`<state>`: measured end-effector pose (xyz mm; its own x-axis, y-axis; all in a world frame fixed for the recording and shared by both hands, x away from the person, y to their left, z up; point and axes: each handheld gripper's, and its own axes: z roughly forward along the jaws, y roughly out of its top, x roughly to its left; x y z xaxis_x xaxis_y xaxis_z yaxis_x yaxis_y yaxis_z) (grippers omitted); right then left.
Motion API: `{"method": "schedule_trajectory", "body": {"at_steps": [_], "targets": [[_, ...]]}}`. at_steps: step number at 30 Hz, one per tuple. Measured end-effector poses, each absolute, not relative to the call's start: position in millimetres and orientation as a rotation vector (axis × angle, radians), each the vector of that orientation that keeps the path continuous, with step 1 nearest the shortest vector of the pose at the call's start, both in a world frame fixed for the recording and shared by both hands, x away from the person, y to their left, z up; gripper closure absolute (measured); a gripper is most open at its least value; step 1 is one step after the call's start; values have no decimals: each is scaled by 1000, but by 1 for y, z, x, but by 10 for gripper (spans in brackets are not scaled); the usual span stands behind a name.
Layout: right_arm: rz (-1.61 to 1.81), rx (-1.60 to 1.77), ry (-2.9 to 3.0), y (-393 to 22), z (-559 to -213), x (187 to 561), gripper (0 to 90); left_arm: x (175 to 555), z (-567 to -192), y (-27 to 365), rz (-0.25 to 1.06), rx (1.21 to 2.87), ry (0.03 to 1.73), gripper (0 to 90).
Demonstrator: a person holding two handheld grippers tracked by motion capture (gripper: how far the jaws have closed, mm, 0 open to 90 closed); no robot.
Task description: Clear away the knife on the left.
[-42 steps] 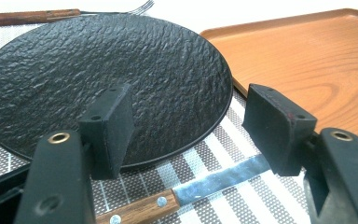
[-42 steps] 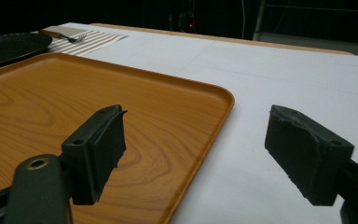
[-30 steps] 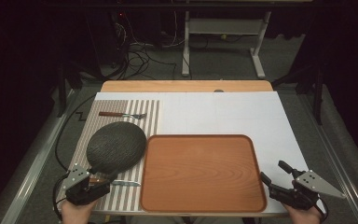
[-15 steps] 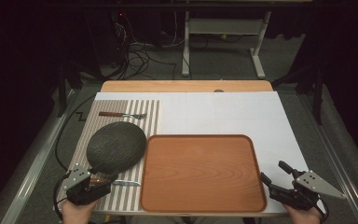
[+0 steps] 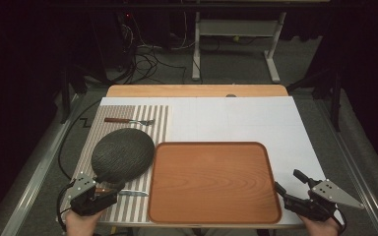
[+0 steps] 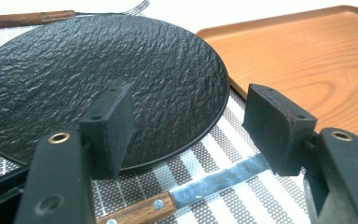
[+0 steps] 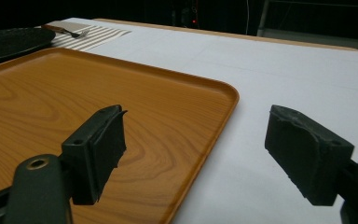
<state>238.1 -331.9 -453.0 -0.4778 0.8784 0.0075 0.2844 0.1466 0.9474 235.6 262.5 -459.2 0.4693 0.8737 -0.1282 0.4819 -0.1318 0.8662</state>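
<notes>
Knife point(image 6: 200, 186) lies on the striped mat point(image 5: 150, 125) under the left gripper's point(image 6: 186, 123) wide jaws, the black plate point(image 5: 123, 155) just beyond; the right gripper point(image 5: 291, 188), also wide, straddles the tray's point(image 5: 211, 182) right rim.

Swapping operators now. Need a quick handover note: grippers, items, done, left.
Left gripper: open, low over the knife on the striped mat, one jaw on each side of the blade, not gripping.
Right gripper: open, empty, at the tray's near right corner.
Black plate: on the mat, left of the tray, its near edge over the knife.
Fork: on the mat beyond the plate.
Wooden tray: nothing on it.
Done: nothing moved, by the look of it.
Left: probably close on the knife and lift it; plate and fork untouched.
</notes>
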Motion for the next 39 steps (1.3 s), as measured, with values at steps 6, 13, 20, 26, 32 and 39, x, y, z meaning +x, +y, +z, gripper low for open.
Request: {"method": "schedule_trajectory", "body": {"at_steps": [6,13,20,26,32,39], "targets": [[1333,1113,1862,-331,-453,239,206,236,-460,263,513,1773,1159,316],[1337,1108,1864,-331,-453,239,207,237,-459,262,523,1782,1154,316],[1338,1112,1869,-331,-454,239,210,238,-459,262,528,1797,1154,316],[1339,1109,1876,-331,-454,239,211,237,-456,263,520,1803,1151,316],[1334,1105,1884,-330,-454,240,211,234,-451,265,523,1803,1149,316],[1335,1104,1889,-330,-454,240,211,235,-447,263,528,1820,1131,315]]}}
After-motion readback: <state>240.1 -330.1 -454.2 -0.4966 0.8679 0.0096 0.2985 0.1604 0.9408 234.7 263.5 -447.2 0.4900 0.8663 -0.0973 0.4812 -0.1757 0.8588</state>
